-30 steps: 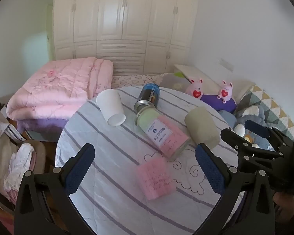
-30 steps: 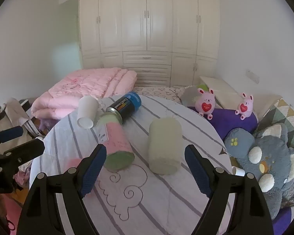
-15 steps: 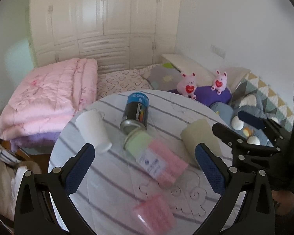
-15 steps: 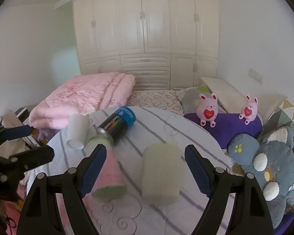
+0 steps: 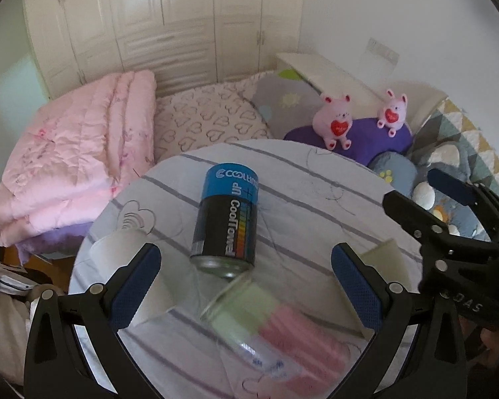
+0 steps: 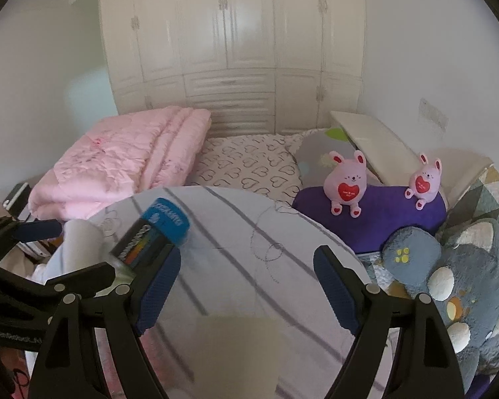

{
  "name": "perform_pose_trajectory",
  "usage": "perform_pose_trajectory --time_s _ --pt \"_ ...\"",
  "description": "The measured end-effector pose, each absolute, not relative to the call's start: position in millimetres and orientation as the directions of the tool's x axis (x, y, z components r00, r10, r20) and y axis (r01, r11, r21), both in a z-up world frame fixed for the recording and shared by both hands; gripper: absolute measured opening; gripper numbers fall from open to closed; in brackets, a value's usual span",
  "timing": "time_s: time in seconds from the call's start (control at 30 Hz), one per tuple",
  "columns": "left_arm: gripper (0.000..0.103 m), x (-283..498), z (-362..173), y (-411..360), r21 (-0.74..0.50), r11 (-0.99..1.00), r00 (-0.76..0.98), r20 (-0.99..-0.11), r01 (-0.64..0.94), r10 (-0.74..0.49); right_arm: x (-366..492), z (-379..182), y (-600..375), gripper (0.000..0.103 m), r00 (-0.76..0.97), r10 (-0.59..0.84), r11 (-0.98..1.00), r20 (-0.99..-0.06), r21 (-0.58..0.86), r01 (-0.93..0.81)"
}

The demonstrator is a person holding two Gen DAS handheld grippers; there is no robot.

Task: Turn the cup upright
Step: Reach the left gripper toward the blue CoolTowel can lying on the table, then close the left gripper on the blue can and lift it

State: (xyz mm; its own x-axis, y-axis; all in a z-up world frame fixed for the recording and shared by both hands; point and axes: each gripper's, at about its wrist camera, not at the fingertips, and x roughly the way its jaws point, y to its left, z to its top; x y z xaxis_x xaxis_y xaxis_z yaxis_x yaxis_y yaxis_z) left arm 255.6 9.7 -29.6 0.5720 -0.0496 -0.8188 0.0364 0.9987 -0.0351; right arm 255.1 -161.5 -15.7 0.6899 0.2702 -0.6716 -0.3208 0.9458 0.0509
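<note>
Above the table [image 5: 299, 179], both tongs [image 5: 246, 286] [image 6: 246, 282] gape wide, holding nothing

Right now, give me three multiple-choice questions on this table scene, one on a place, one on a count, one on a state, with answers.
1. What borders the table's far right edge?
A. a purple cushion
B. a sink
C. a stove

2. How many pink bunny toys sit there?
A. one
B. two
C. four

3. How is the black and blue can placed?
A. upright
B. on its side
C. hanging

Answers:
1 A: the purple cushion sits just beyond the table.
2 B: a larger bunny and a smaller bunny.
3 B: the can lies flat on the cloth.
</note>
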Motion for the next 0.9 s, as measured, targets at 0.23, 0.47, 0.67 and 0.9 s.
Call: perform_pose_trajectory --time_s 0.23,0.47,0.67,0.9 --pt "0.103 302 -66 18 -0.077 0.997 0.411 -0.909 0.004 -0.072 287 -37 -166 0.084 0.652 0.259 0.954 -0.713 0.084 -0.287" --pt "0.103 331 -104 20 -0.068 0.997 0.272 -0.961 -0.034 -0.056 305 -54 -165 0.084 0.604 0.288 0.948 -0.743 0.129 -0.292" --pt "0.096 350 -121 22 -0.059 0.997 0.216 -0.975 -0.042 -0.048 310 -63 -163 0.084 0.579 0.307 0.942 -0.755 0.157 -0.296" --pt "0.07 348 -117 23 -0.048 0.998 0.248 -0.968 -0.028 -0.04 309 -64 -165 0.084 0.572 0.32 0.94 -0.755 0.175 -0.294"
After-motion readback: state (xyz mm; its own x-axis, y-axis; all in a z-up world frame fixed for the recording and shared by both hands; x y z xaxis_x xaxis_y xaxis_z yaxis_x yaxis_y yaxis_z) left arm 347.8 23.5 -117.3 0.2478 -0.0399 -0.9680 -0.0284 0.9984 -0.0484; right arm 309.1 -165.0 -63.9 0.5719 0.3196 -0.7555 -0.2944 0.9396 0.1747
